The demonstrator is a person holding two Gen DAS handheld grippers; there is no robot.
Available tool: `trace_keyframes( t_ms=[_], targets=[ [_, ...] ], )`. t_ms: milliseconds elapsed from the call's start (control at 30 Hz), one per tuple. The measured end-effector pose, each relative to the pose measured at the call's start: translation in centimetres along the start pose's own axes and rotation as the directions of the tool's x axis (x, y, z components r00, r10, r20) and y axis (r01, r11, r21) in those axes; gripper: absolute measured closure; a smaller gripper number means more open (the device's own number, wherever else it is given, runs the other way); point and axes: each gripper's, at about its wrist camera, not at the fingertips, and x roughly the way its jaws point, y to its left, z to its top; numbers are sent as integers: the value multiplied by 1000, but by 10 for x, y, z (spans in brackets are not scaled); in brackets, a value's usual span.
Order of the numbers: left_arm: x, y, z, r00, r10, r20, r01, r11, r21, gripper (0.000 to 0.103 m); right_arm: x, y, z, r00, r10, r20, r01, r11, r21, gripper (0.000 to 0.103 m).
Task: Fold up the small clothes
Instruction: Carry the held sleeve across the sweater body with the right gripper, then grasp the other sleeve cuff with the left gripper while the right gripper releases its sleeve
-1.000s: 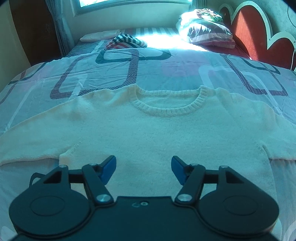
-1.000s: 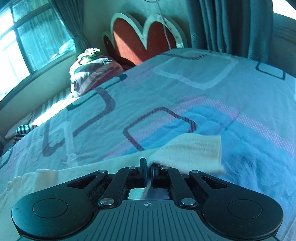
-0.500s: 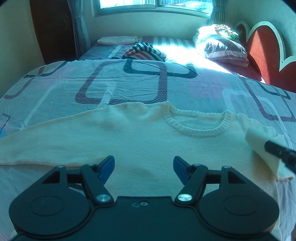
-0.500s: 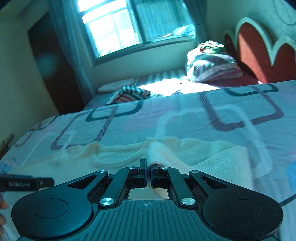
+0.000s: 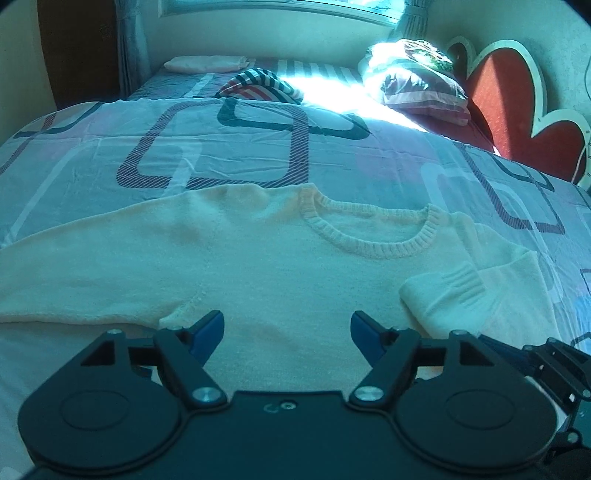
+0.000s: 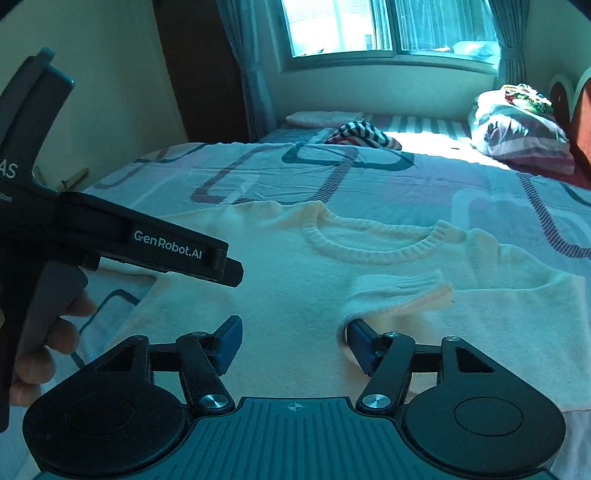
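Observation:
A cream knit sweater lies front up on the patterned bed cover. Its left sleeve stretches out flat. The right sleeve is folded over the chest, its ribbed cuff below the collar. My left gripper hovers over the lower chest, its jaws opening with nothing between them. My right gripper is also opening and holds nothing. The released cuff lies just beyond its right fingertip. The left gripper's body shows in the right wrist view.
A person's hand holds the left gripper. At the far end of the bed are a striped garment, a folded pink cloth and a pillow. A red headboard stands at the right, a window behind.
My right gripper swung left with the right sleeve's cuff, laid it on the chest and opened, letting it go. My left gripper slid a little sideways and spread slightly wider.

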Motion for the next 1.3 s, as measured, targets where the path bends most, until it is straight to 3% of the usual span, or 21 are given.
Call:
trace_keyframes(
  t_ms=[167,267,467,533,667,800,867,933,1033,1133,1300],
  targets=[
    [2,-43,-22,995,-99,-31,102,983,152,29,-28,-38,-18,988,-157,-8,157,983,93,41],
    [3,-72,-36,990,-137,-42,142,966,214,30,-42,-57,-29,968,-248,-20,249,960,128,41],
    [21,-118,-47,999,-48,15,41,948,316,30,-58,-88,-44,939,-337,-65,343,918,199,41],
    [33,-121,-47,1000,-5,16,-1,943,331,35,-59,-94,-48,934,-349,-81,358,909,212,41],
    [38,-102,-38,997,-74,23,67,972,225,41,-60,-104,-54,930,-356,-94,368,901,230,41],
    [39,-85,-25,995,-49,82,39,991,125,43,-56,-111,-54,926,-364,-99,378,892,249,41],
    [38,-77,-19,994,-50,101,39,994,104,55,-52,-115,-52,924,-369,-103,383,886,260,41],
    [40,-68,-15,990,-98,98,91,993,75,84,-49,-118,-51,923,-370,-106,385,883,270,41],
    [45,-58,-13,988,-129,79,126,991,47,95,-45,-122,-48,924,-367,-104,382,879,286,41],
    [46,-47,-12,983,-164,77,165,986,1,99,-43,-125,-44,926,-366,-96,378,873,309,41],
    [24,-25,5,963,-197,184,219,970,-110,100,-34,-125,-35,931,-356,-83,363,874,324,41]
  ],
)
